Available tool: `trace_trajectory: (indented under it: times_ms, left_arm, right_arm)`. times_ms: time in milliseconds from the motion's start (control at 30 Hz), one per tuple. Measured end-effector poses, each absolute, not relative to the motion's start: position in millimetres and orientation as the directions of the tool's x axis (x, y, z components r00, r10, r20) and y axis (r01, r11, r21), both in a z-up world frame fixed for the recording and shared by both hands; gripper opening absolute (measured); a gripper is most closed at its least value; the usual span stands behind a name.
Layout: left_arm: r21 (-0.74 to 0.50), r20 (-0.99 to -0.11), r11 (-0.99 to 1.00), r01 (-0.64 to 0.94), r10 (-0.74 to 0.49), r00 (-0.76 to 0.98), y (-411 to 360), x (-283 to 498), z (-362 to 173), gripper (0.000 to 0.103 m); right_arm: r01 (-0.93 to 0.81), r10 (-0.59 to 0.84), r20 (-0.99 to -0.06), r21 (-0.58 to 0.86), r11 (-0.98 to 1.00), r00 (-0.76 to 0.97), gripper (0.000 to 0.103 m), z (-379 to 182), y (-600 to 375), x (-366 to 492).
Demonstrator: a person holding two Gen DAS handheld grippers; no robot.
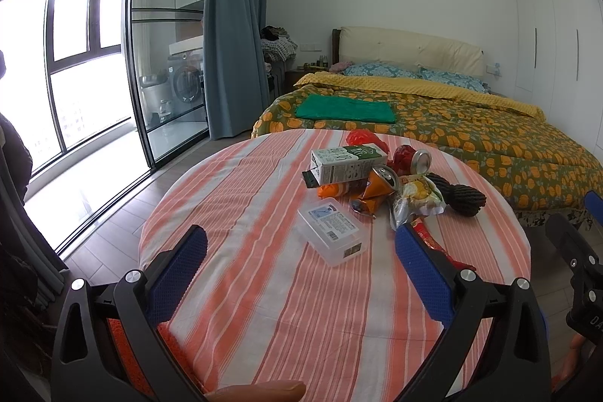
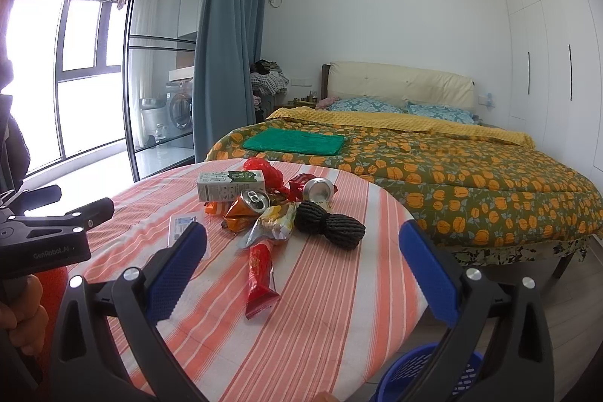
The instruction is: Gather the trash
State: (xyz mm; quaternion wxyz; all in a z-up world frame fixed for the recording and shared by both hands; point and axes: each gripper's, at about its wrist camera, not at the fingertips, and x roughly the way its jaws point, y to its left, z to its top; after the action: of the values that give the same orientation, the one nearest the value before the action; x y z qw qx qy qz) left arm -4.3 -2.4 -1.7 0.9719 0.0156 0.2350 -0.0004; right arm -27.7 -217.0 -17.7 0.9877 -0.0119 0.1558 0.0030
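A pile of trash lies on the round table with a striped cloth [image 1: 264,307] [image 2: 320,307]: a green-white carton [image 1: 348,164] [image 2: 230,186], an orange crushed can [image 1: 378,185] [image 2: 248,206], a red can [image 1: 412,159] [image 2: 314,188], a yellow snack bag [image 1: 414,200] [image 2: 273,223], a red wrapper [image 2: 260,279], a black foam net [image 1: 458,196] [image 2: 329,223] and a clear plastic box [image 1: 331,230]. My left gripper [image 1: 301,251] is open and empty above the near table. My right gripper [image 2: 303,251] is open and empty, short of the red wrapper.
A blue perforated basket [image 2: 426,377] stands on the floor below the table's right edge. A bed [image 2: 433,176] with a green cloth [image 2: 294,142] lies behind the table. Glass sliding doors [image 1: 166,63] and a curtain are at the left.
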Motion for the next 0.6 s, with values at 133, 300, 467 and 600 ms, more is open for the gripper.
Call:
trace_trajectory:
  times_ms: [133,300,467,600]
  left_arm:
    - [0.031,-0.457,0.999,0.008,0.007,0.889,-2.5,-4.3,-1.9,0.099]
    - [0.031,-0.458,0.999,0.009,0.006,0.889,-2.5,-4.3,-2.1,0.099]
    - [0.031,-0.462,0.999,0.01,0.006,0.887,-0.6,-4.5,-5.8,0.099]
    - [0.03,-0.467,1.0,0.01,0.005,0.884,0.6,-4.0,-8.1,0.099]
  right_arm:
    - [-0.01,0.003,-0.308,-0.023,1.0,0.951,0.098,-17.7,-216.9,-27.6]
    - [-0.012,0.004,-0.308,-0.024,1.0,0.951,0.098,-17.8,-216.9,-27.6]
    - [-0.015,0.006,-0.311,-0.025,1.0,0.95,0.098,-18.6,-215.1,-28.3]
    - [-0.019,0.01,-0.314,-0.026,0.999,0.95,0.098,-20.2,-212.3,-30.0]
